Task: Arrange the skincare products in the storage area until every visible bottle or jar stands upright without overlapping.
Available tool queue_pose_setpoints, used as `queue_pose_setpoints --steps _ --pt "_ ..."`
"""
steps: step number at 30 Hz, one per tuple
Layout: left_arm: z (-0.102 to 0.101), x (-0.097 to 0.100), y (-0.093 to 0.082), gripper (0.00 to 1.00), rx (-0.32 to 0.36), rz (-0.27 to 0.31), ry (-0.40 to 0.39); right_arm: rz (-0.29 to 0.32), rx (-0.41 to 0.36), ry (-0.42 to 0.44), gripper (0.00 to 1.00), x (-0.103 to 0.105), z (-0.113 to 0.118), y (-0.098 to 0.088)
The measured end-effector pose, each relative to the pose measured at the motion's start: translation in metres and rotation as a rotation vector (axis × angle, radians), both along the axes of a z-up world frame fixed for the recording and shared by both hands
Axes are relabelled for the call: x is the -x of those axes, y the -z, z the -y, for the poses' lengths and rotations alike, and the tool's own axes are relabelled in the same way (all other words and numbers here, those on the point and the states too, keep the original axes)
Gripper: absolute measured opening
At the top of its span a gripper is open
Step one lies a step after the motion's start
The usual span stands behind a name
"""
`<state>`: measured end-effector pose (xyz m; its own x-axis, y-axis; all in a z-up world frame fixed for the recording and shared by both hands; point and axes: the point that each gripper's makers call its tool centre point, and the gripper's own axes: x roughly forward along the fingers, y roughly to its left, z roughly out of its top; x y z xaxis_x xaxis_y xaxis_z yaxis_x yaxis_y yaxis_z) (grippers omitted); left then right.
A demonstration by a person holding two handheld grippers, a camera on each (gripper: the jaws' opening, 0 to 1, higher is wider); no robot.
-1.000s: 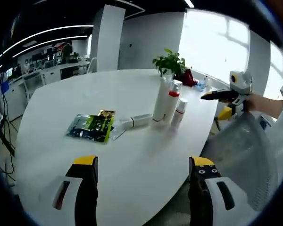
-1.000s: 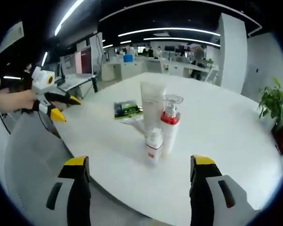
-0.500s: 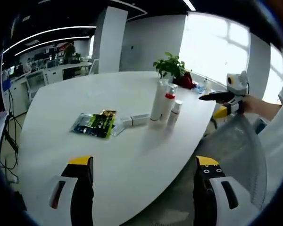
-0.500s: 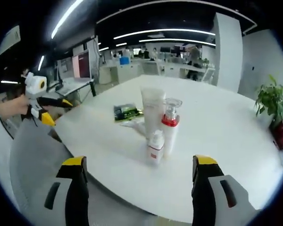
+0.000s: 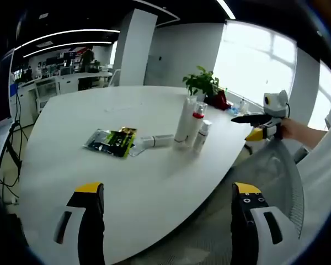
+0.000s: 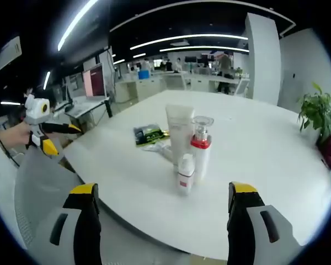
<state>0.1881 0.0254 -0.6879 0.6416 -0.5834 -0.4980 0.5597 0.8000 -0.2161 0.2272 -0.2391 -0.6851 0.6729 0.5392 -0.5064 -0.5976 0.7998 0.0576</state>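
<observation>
Three skincare containers stand upright, close together, on the white tabletop (image 6: 254, 165), ahead of and between the right gripper (image 6: 164, 232)'s spread, empty jaws: a tall white tube (image 6: 180, 131), a pump bottle (image 6: 201, 149) with a red collar and clear cap, and nearest the jaws a small white bottle (image 6: 185, 174) with a red label too small to read. Beyond the left gripper (image 5: 166, 232)'s spread jaws, a small tube (image 5: 154, 141) lies flat beside a green packet (image 5: 111, 142), its print illegible.
</observation>
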Motion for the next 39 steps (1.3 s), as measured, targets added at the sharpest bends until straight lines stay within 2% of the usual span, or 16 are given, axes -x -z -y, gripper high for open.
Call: queue_pose_setpoints --steps 6,9,18,27,34,39 --pt "0.004 0.001 0.001 0.97 -0.012 0.005 0.015 -0.004 0.033 -0.045 0.99 0.006 -0.008 0.005" --pt "0.004 0.001 0.003 0.99 -0.018 0.008 0.023 -0.005 0.026 -0.047 0.99 0.006 -0.008 0.004" --pt "0.004 0.003 0.005 0.99 -0.031 0.002 0.024 -0.009 0.018 -0.035 0.99 0.005 -0.006 0.006" --pt "0.007 0.005 0.009 0.99 -0.054 -0.02 0.058 -0.019 0.024 -0.039 0.99 0.006 -0.006 0.009" --pt "0.016 0.002 0.012 0.99 -0.044 -0.04 0.087 -0.021 0.037 -0.045 0.99 0.007 -0.007 0.01" --pt "0.027 0.002 0.018 0.99 -0.064 -0.061 0.118 -0.034 0.006 -0.034 0.99 0.007 -0.008 0.006"
